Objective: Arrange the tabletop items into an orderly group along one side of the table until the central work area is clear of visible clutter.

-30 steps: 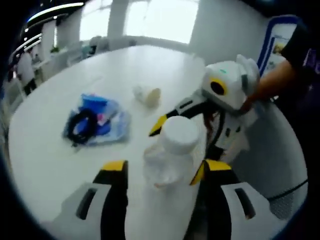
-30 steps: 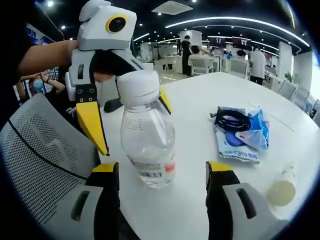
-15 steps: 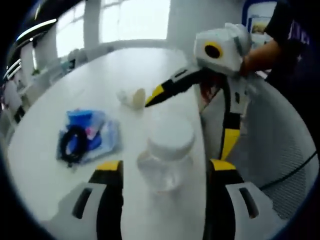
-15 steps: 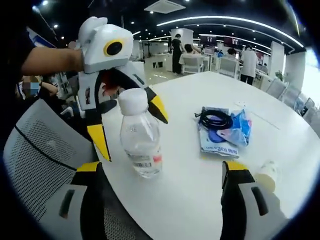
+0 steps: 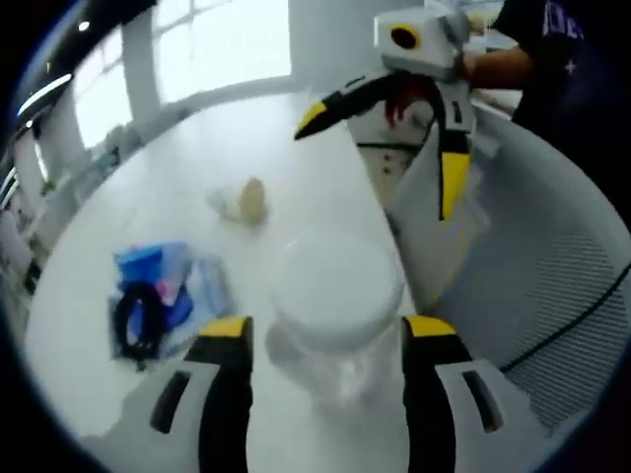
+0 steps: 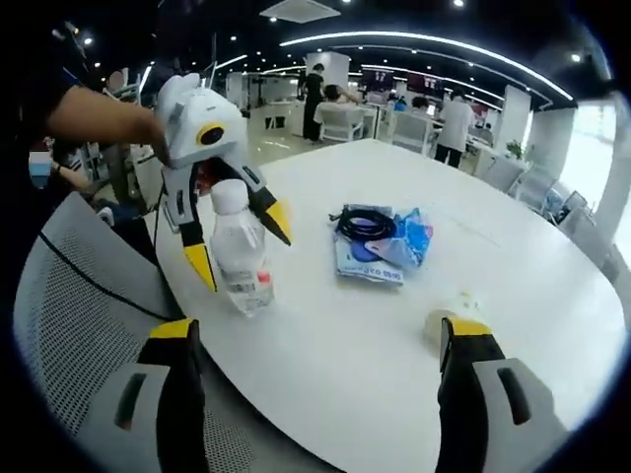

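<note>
A clear water bottle [image 5: 335, 301] with a white cap stands near the table's edge, also seen as the bottle [image 6: 243, 278] in the right gripper view. My left gripper [image 5: 327, 330] is open, one jaw on each side of the bottle with small gaps. From the right gripper view, the left gripper [image 6: 239, 243] straddles the bottle from above. My right gripper [image 6: 322, 330] is open wide with nothing in it, well back from the bottle. In the left gripper view the right gripper [image 5: 385, 148] hangs beyond the bottle.
A blue packet with a coiled black cable [image 6: 375, 241] lies mid-table, also the packet [image 5: 153, 305]. A small pale bottle [image 6: 449, 317] lies on its side, also [image 5: 240, 200]. A grey mesh chair [image 6: 79, 325] stands at the table [image 6: 325, 374] edge. People stand far behind.
My right gripper has drawn back from the bottle and spread wider. My left gripper has come closer over the bottle, which stays standing on the table.
</note>
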